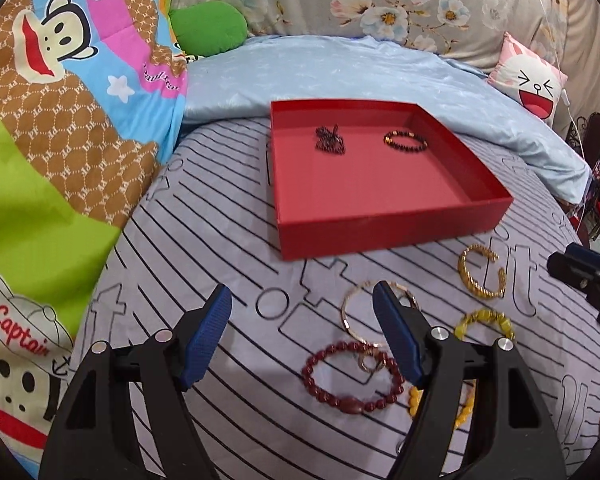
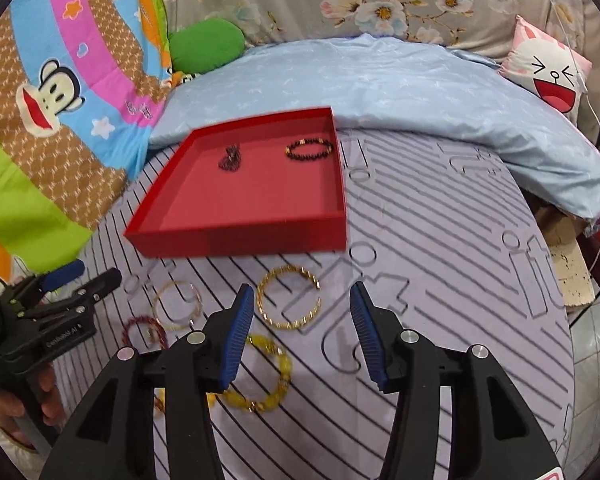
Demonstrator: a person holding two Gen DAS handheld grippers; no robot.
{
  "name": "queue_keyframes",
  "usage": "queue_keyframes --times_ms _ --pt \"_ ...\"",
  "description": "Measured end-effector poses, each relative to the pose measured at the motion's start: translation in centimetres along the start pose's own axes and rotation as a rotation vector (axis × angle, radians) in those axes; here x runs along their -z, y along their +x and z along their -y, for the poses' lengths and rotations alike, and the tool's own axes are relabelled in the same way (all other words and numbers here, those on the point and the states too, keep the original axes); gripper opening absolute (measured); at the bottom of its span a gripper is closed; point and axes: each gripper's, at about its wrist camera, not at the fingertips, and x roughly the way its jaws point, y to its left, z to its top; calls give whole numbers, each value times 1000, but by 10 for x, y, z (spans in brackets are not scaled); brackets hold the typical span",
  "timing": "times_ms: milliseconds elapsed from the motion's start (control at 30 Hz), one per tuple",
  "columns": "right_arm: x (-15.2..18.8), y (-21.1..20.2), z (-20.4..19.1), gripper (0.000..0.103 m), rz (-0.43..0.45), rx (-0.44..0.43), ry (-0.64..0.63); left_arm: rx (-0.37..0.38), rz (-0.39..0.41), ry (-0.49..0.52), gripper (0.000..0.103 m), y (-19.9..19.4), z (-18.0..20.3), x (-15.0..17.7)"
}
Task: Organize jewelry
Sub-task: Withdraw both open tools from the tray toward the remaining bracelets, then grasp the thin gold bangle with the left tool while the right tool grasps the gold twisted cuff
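Both grippers, left gripper (image 1: 302, 334) and right gripper (image 2: 302, 334), stand apart and empty; overlapping bracelets, dark red beaded bracelet (image 1: 320, 388) and thin gold bangle (image 1: 350, 312), risk snagging together when lifted.

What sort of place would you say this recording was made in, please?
Most likely a bedroom, worked on a bed: a striped bedsheet, a folded blue quilt and a cartoon cushion surround the red tray.

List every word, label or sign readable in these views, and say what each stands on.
"Captain": red script on the cartoon monkey's cap, printed on the colourful quilt.
Small script on the quilt's pink band: too blurred to read.
Large outlined letters on the striped bedsheet: only partly in view, no whole word readable.
White print on the left gripper body: too small to read.
Red box: no text visible.
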Motion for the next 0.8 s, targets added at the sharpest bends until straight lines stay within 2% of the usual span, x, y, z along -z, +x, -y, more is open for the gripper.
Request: queue_keyframes --times_ms 267,667,800 --pt "21 29 -6 59 -27 8 43 -12 -5 -13 81 6 7 21" --pt "16 62 -16 61 -49 20 65 -15 -26 -47 82 17 0 27" --pt "15 68 -21 61 -41 51 48 -13 -30 -54 82 20 -3 26"
